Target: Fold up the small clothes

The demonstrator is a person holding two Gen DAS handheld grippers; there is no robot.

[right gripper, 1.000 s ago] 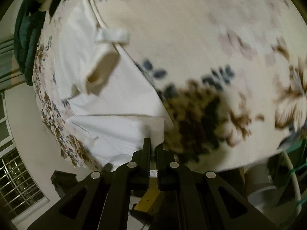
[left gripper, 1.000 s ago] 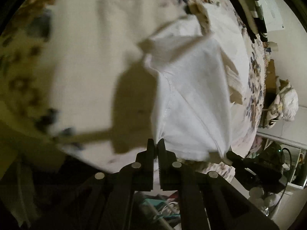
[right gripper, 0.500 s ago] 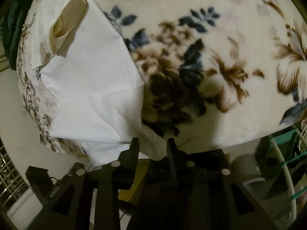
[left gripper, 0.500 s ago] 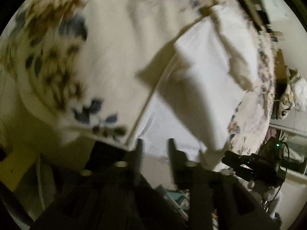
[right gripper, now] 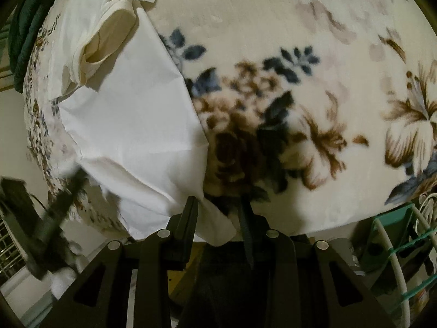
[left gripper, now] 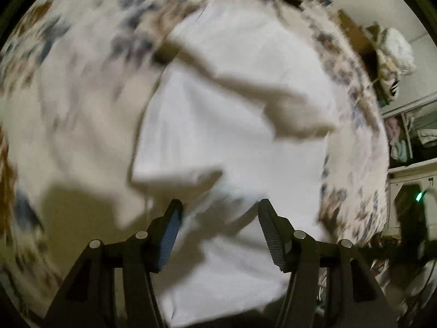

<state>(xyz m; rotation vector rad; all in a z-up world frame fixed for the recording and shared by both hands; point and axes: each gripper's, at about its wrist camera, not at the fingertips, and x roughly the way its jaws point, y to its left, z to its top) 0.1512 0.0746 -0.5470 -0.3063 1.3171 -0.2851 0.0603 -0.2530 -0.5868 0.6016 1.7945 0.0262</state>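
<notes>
A small white garment (left gripper: 235, 125) lies spread on a floral blanket (left gripper: 68, 104). The left wrist view is blurred by motion. My left gripper (left gripper: 218, 213) is open and empty, its fingers apart above the garment's near part. In the right wrist view the same white garment (right gripper: 123, 114) lies at the left of the blanket (right gripper: 314, 54), its cream neck opening (right gripper: 109, 35) at the far end. My right gripper (right gripper: 217, 207) is open, and the garment's near corner (right gripper: 215, 227) lies loose between its fingers at the blanket's edge.
Shelves with folded clothes (left gripper: 409, 142) and a bundle (left gripper: 393, 52) stand to the right in the left wrist view. A dark green cloth (right gripper: 24, 27) lies at the far left, a green wire rack (right gripper: 404, 246) at the lower right, and the other gripper (right gripper: 54, 205) at the left.
Both grippers were shut on the garment's near edge one second ago and have opened and let it go. The garment now lies flat. The left gripper has swung over it.
</notes>
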